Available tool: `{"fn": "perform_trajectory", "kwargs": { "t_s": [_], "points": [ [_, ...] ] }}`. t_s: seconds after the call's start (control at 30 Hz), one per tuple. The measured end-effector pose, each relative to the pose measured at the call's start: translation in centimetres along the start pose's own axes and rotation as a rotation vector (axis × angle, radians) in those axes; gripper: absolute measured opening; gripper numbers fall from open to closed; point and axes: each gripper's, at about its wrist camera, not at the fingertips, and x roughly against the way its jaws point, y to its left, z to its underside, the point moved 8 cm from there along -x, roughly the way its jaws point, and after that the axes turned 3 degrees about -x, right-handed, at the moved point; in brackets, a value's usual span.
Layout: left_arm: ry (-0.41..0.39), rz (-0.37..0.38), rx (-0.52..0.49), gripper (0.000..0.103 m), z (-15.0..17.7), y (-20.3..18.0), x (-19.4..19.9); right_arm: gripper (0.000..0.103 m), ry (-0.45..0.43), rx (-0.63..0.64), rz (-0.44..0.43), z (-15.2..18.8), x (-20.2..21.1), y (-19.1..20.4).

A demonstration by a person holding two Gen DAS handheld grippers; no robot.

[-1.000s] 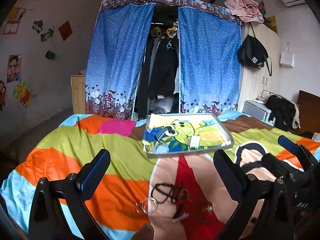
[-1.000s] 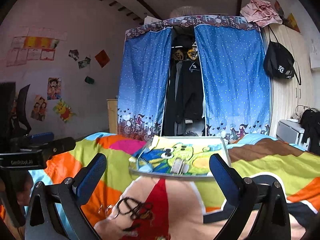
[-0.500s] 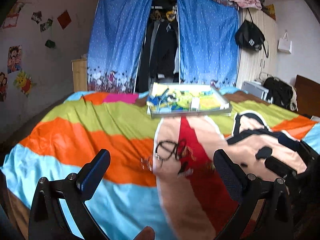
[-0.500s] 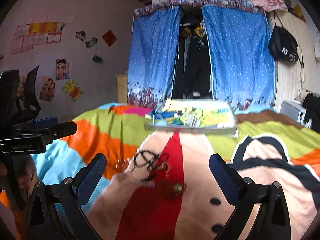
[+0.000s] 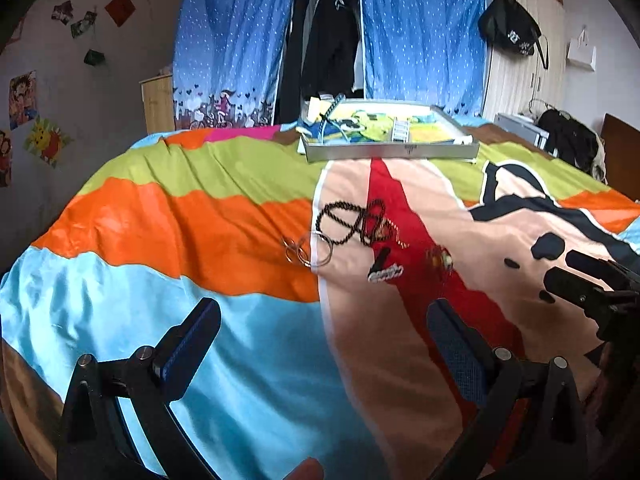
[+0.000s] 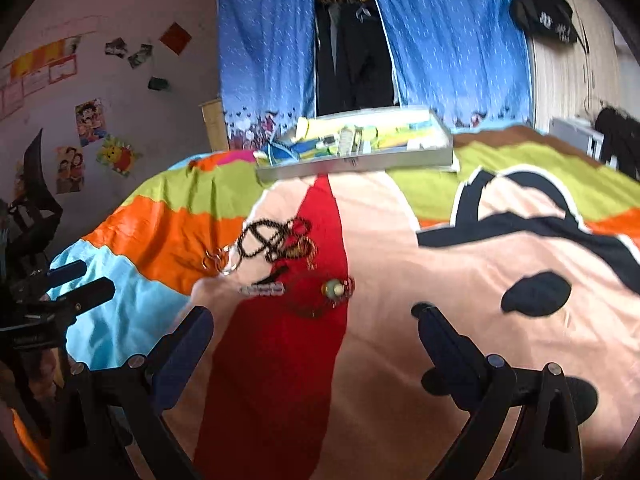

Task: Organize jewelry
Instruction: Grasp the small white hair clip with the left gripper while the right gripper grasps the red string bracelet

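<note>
Both tools empty. Left gripper spread wide above the blue and peach part of the quilt; right gripper likewise spread, over the red stripe.

Jewelry lies loose mid-bed, well short of the tray at the far edge: black bead necklace looped and tangled, thin wire hoops touching its near-left side, a small sparkly clip nearer, a round charm to the right.

Judgement: step in hand is the approach for a first pick. Best to take an isolated piece, clip or charm; come down steeply, one finger each side, close gently so fabric is not pinched. Necklace may drag the hoops.
</note>
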Motion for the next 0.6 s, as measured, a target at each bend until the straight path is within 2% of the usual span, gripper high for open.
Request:
{"fn": "perform_trajectory", "kwargs": {
  "t_s": [0.3, 0.6],
  "points": [
    [0.056, 0.038, -0.056, 0.101, 0.2, -0.8, -2.7, 0.103, 0.060, -0.038, -0.055, 0.0, -2.3, -1.7],
    [0.114, 0.149, -0.104, 0.101, -1.2, -2.1, -7.3, 0.103, 0.084, -0.023, -0.132, -2.0, -5.8, -3.0]
  ]
}}
